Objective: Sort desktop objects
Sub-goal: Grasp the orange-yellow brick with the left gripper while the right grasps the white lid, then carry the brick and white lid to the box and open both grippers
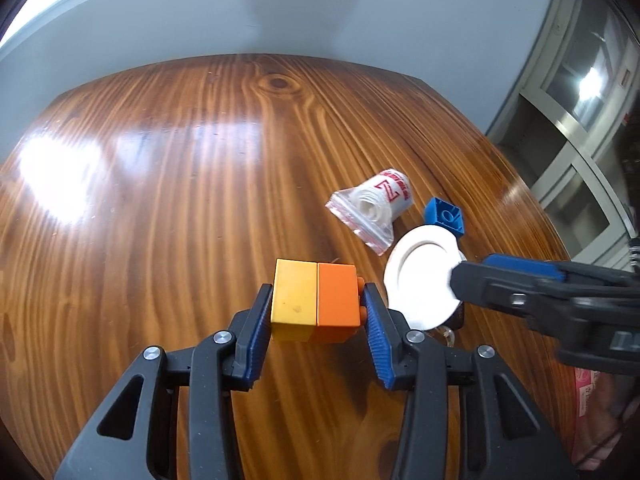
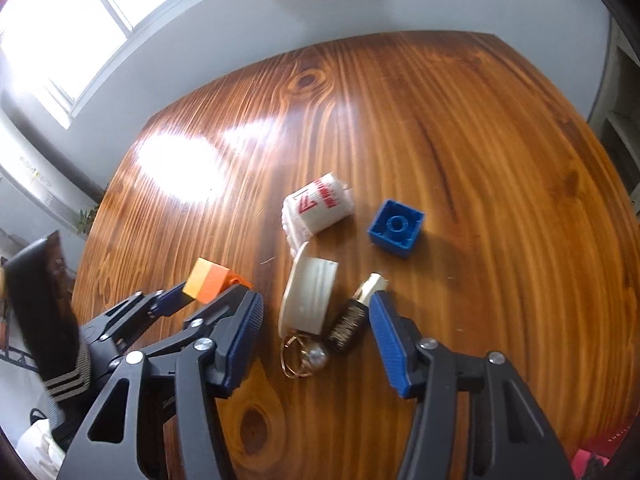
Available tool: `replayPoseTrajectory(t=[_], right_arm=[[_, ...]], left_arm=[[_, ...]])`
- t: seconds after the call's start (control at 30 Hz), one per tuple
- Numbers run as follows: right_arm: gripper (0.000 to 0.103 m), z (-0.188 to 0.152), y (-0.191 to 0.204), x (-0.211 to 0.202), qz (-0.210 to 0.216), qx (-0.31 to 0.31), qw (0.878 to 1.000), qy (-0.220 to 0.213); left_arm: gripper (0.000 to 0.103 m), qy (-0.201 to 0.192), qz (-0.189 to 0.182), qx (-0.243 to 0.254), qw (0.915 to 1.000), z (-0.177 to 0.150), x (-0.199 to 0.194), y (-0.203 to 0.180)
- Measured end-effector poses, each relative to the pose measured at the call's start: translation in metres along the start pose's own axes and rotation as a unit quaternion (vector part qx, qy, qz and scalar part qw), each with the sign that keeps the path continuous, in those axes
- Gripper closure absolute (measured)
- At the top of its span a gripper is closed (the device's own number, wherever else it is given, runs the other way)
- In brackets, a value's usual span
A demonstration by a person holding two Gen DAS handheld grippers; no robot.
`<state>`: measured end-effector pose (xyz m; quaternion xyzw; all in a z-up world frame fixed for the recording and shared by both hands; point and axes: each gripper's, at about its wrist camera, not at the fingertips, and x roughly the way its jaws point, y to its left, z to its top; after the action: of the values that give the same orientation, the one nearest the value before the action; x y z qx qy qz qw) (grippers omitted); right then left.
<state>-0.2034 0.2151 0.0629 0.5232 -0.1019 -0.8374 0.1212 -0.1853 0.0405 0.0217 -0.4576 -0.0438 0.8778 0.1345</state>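
Note:
A yellow-and-orange block (image 1: 316, 300) lies on the wooden table (image 1: 160, 200). My left gripper (image 1: 316, 308) is shut on it, one pad on the yellow side and the other on the orange studs. In the right wrist view the same block (image 2: 212, 280) shows between the left gripper's tips (image 2: 208, 296). My right gripper (image 2: 316, 320) stands open around a white flanged ring (image 2: 308, 296), a small dark bottle with a cream cap (image 2: 352, 316) and a key ring with a pearl (image 2: 304, 356). Beyond them lie a bagged white roll with red print (image 2: 320, 204) and a blue brick (image 2: 396, 228).
In the left wrist view the right gripper (image 1: 464, 280) comes in from the right over the white ring (image 1: 420, 276), with the bagged roll (image 1: 376, 204) and blue brick (image 1: 444, 216) behind. A glass-door cabinet (image 1: 580, 120) stands right of the table. A dark chair back (image 2: 36, 300) is at the left.

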Motion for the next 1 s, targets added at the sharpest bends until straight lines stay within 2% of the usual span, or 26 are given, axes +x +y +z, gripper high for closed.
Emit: replayPoseTrajectory(t=[0.07,0.13,0.2,0.3,0.57,1.0], right_arm=[[0.050,0.001,0.002,0.009,0.002,-0.003,1.000,0.006],[0.057,0.002,0.003,0.017,0.001,-0.006,1.000,0.012],[0.070,0.002,0.004,0.021,0.004,-0.007,1.000,0.016],[0.076,-0.001,0.002,0.019,0.005,-0.007,1.000,0.011],[0.079,-0.014,-0.012,-0.025,0.010,0.007,0.999,-0.030],[0.079,-0.086,-0.065,-0.109,-0.009,0.053,0.996,-0.070]], left_arm=[[0.056,0.000,0.004,-0.005,1.0000,-0.002,-0.004,0.002],[0.056,0.000,0.004,-0.009,0.9999,-0.005,-0.007,0.002],[0.056,0.000,0.003,-0.011,0.9999,-0.008,-0.011,0.002],[0.056,0.002,0.005,-0.012,0.9999,-0.010,-0.015,0.001],[0.056,-0.006,0.006,-0.003,1.0000,-0.009,-0.026,-0.015],[0.056,-0.017,-0.014,0.050,0.9985,-0.024,-0.059,-0.088]])
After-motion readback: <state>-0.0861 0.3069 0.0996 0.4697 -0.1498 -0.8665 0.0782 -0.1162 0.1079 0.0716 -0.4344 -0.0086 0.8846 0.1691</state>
